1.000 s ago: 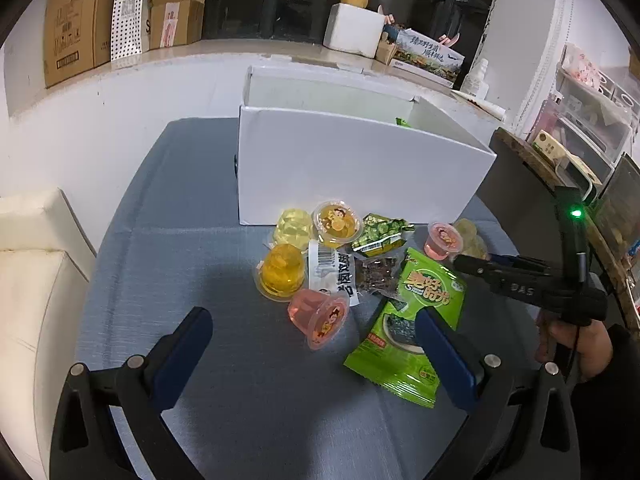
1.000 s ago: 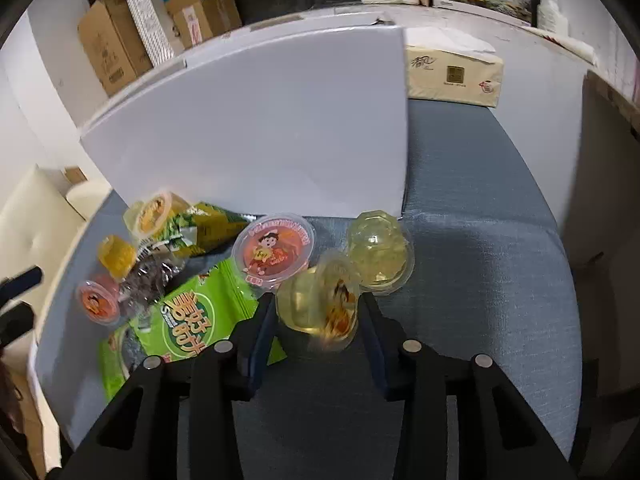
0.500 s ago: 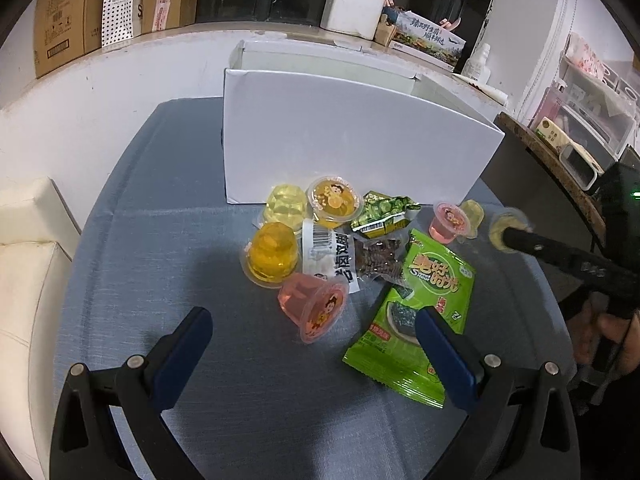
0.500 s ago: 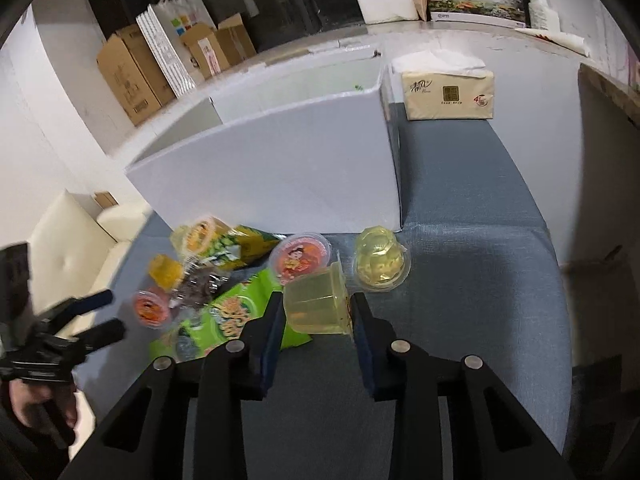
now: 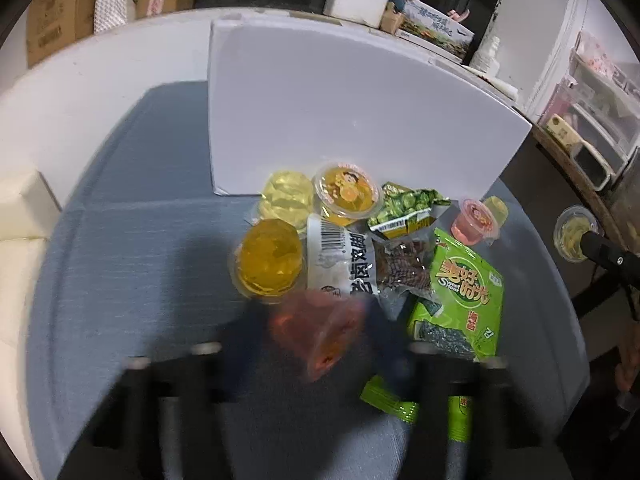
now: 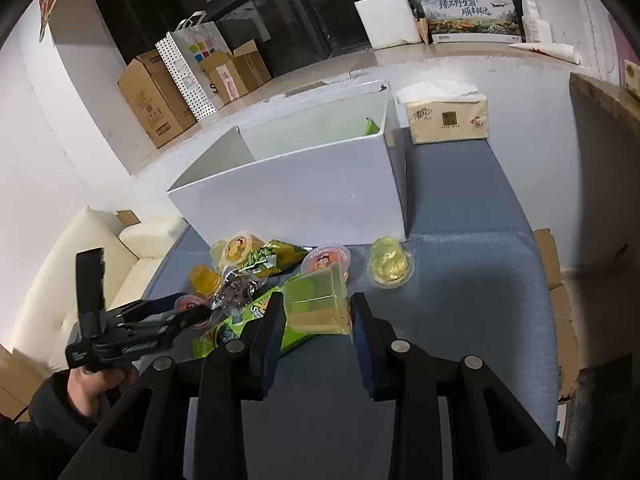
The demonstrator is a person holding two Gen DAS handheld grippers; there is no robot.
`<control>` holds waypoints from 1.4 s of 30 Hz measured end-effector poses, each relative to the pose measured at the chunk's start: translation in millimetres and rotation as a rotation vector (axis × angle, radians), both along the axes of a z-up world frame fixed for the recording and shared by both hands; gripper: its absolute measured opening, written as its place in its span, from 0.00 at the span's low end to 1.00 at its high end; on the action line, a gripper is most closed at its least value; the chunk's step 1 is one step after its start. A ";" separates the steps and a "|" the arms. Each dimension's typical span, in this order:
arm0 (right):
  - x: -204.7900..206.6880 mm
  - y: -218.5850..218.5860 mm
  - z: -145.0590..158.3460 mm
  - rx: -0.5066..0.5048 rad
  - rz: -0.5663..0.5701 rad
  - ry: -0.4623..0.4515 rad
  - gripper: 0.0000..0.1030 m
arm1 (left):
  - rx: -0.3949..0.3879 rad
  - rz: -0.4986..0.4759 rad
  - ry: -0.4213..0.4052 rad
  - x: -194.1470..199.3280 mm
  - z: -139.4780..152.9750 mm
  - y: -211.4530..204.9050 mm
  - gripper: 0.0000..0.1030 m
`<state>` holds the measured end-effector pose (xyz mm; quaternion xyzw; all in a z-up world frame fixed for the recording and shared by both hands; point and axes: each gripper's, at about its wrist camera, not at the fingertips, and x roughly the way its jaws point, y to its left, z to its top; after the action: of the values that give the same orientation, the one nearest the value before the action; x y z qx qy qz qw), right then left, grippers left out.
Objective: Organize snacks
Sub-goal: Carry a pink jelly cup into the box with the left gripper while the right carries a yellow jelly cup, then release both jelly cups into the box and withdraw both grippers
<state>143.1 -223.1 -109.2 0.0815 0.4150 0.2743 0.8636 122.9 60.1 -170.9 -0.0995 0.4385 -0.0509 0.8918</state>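
Observation:
Snacks lie on the blue-grey table in front of a white box (image 5: 340,120). My left gripper (image 5: 316,320) is blurred; its jaws are closing, and both pads look to touch the tilted pink jelly cup (image 5: 320,332) between them. Beside it are an orange jelly cup (image 5: 268,266), a white-labelled packet (image 5: 344,260) and a green seaweed bag (image 5: 460,300). My right gripper (image 6: 318,316) is shut on a pale yellow jelly cup (image 6: 318,308), held on its side above the table. The open white box (image 6: 300,196) stands behind it.
A second pink cup (image 6: 326,258) and a yellow jelly (image 6: 390,266) sit by the box front. A tissue pack (image 6: 448,118) lies right of the box. A cream sofa (image 6: 80,264) is at the left and a dark wooden edge (image 6: 600,128) at the right.
The left gripper sank onto the pink jelly cup and its jaws narrowed around it. The right gripper rose with the pale yellow cup, so more of the box's inside shows.

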 end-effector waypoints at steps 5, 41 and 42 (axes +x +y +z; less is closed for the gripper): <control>-1.7 2.2 -1.4 0.005 0.010 0.002 0.34 | -0.001 -0.019 -0.049 -8.6 6.9 0.3 0.47; 169.7 80.8 63.6 -0.046 0.019 -0.125 1.00 | 0.116 -0.004 -0.254 152.6 127.2 8.9 1.00; 168.6 78.8 62.5 -0.043 0.012 -0.128 1.00 | 0.114 0.001 -0.268 150.1 127.4 11.0 1.00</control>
<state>311.7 -144.3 -46.7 0.0428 0.3654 0.2753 0.8882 272.9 71.1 -43.5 -0.0414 0.3177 -0.0383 0.9465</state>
